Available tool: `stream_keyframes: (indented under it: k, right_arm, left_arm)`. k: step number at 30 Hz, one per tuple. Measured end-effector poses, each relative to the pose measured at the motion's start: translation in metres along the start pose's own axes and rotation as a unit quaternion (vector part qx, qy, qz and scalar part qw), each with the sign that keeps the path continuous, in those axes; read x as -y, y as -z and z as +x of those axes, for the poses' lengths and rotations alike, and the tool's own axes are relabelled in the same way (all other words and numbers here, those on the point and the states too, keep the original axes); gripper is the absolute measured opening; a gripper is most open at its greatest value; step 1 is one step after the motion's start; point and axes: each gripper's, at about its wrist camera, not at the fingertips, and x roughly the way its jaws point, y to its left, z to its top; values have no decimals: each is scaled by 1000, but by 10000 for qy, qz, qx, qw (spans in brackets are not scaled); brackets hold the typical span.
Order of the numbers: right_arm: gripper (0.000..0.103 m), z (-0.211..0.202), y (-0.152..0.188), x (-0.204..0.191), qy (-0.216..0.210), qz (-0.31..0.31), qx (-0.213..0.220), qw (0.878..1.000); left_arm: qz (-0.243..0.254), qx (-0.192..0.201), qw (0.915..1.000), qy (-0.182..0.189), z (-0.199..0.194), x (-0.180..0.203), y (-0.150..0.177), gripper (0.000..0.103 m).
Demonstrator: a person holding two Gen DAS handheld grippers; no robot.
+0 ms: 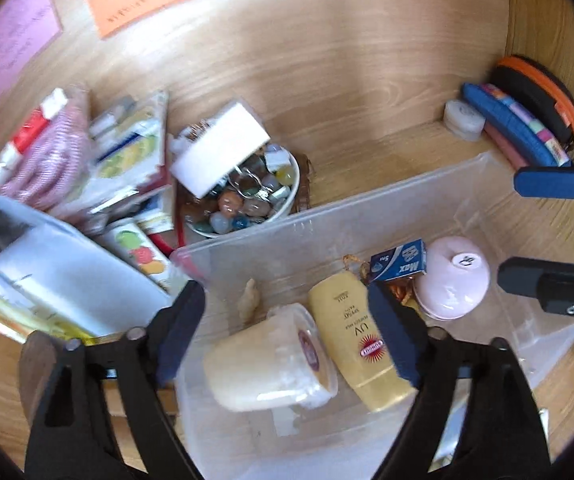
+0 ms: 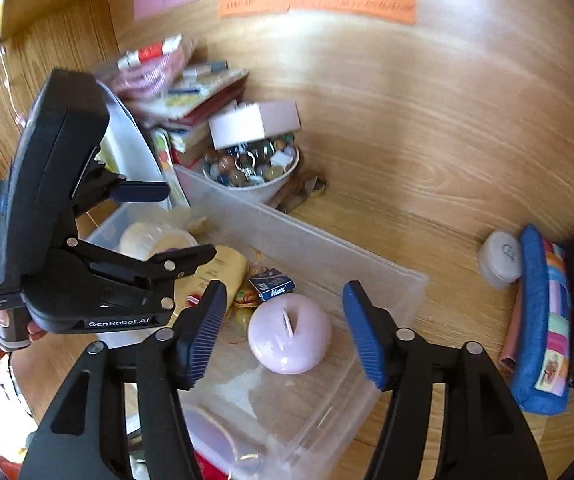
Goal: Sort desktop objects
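While both grippers' fingers [image 1: 183, 332] gape empty, a pink jar [image 2: 289, 334] sits in the bin [image 2: 387, 280].

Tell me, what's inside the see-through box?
Inside the clear box lie a yellow sunscreen bottle, a cream tape roll, a small blue Max box and a pink round case. Something orange and tangled hides partly beneath them.

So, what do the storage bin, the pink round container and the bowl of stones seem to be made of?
The storage bin looks like clear, slightly frosted plastic: the wood grain shows through its walls. The pink round container seems to be smooth glossy plastic, since it carries soft highlights. The bowl looks like white glazed ceramic, though plastic is possible; the stones in it appear polished.
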Motion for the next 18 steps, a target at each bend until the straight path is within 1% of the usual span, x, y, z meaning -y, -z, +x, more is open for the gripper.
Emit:
stream_keyframes:
  k: [1,4,6,10,13,18]
  right_arm:
    - [64,-12,2,0,-50,59,82,9999]
    - [71,-26,4,-2,-63,140,189,9997]
    - [73,-32,3,-3,-105,200,248,9994]
    - [75,-47,8,-10,-175,275,346,9989]
    - [75,-62,13,-16,-183,254,447,9985]
    - [76,-86,24,-29,-163,215,622,9977]
  left_arm:
    - [-31,59,10000,9,-8,-2,1,91]
    - [-139,180,9997,-9,-27,-6,1,92]
    - [-213,221,9995,12,-39,-8,1,93]
    - [-286,354,9989,-62,-61,-9,7,98]
    - [-332,418,9985,-92,-75,-10,12,98]
    - [-369,560,9977,-143,-102,-11,30,99]
